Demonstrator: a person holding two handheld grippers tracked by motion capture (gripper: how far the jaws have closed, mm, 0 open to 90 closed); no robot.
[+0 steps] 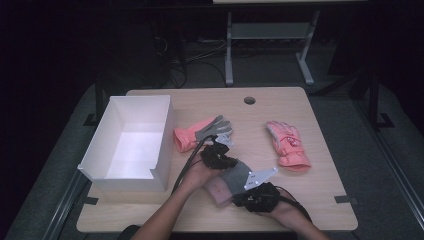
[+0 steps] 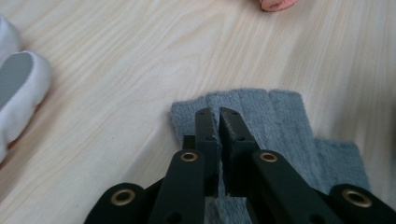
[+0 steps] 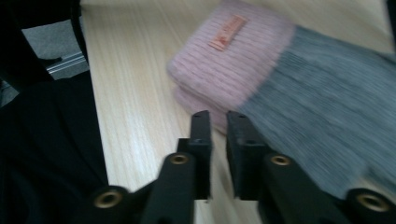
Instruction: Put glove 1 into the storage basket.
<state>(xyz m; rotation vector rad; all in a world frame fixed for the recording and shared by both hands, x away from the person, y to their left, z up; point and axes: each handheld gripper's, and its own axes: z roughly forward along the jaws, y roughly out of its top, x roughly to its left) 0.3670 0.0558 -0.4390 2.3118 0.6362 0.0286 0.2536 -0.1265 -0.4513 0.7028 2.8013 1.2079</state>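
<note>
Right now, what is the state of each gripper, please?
Left gripper: closed on the grey fingers of the knit glove.
Right gripper: slightly open at the glove's pink cuff, holding nothing.

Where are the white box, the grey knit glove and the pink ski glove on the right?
Box (image 1: 97, 150), high view, on its left wall.
Knit glove (image 2: 285, 116), left gripper view, on its grey fingers.
Ski glove (image 1: 287, 142), high view, on the back of its palm.

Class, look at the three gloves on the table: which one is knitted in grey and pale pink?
The knitted glove nearest the person, between both grippers; the other two are padded coral-pink gloves lying farther back.
</note>
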